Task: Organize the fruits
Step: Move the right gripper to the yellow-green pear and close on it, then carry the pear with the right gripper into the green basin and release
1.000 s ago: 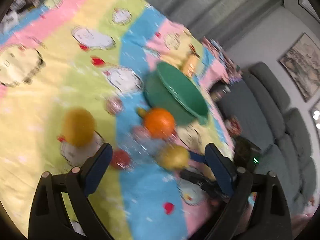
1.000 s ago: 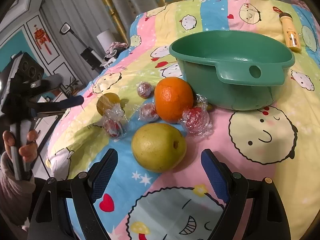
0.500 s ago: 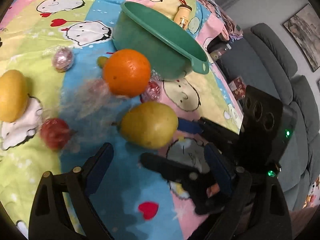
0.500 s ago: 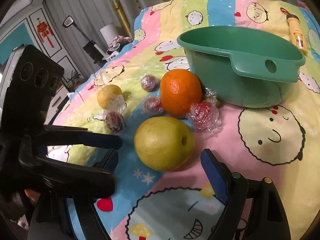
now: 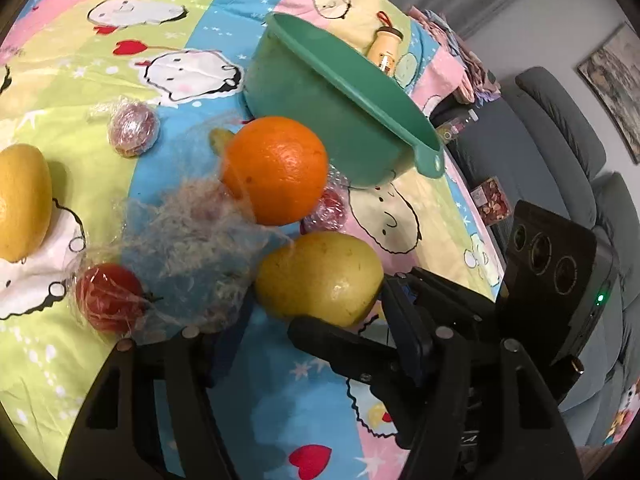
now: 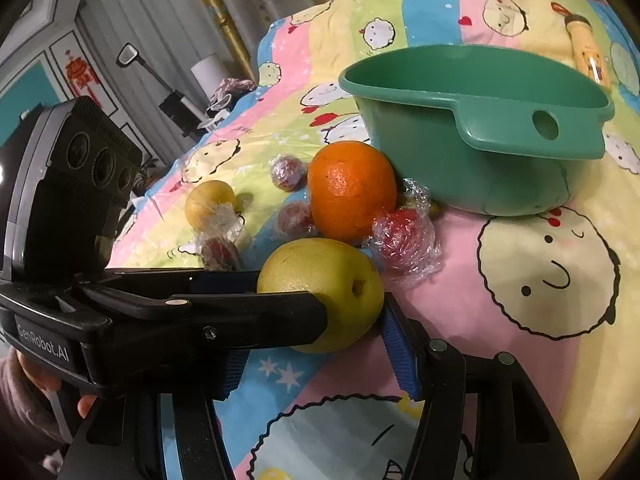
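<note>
Both of my claws have narrowed since a second ago, and my left claw [image 5: 292, 312] has swung in from the side until its fingers cross just in front of my right claw [image 6: 316, 344]. The pear [image 5: 320, 276], the fruit I am after, lies on the cartoon-print cloth [image 5: 280, 392] between the fingers of both claws at once, close to their tips.

Both sets of jaws are closing. Neither is clenched yet: the left claw's left finger stands apart from the pear, behind a wad of clear wrap. The right claw's right pad [image 6: 398, 344] sits just against the pear's near side, and its left pad is partly hidden by the other claw. No frame shows a firm grip.

I judge that the two claws converge because the pear is wide, round and likely to roll.

Beyond the pear, straight ahead of both claws, sits the orange [image 5: 276, 170], touching the wall of the green bowl [image 5: 360, 92]. The bowl is the likely destination and looks empty from the right claw's side. Small wrapped fruits [image 5: 106, 300] lie scattered to the left of my left claw. A yellow fruit [image 5: 20, 204] lies farther left.
</note>
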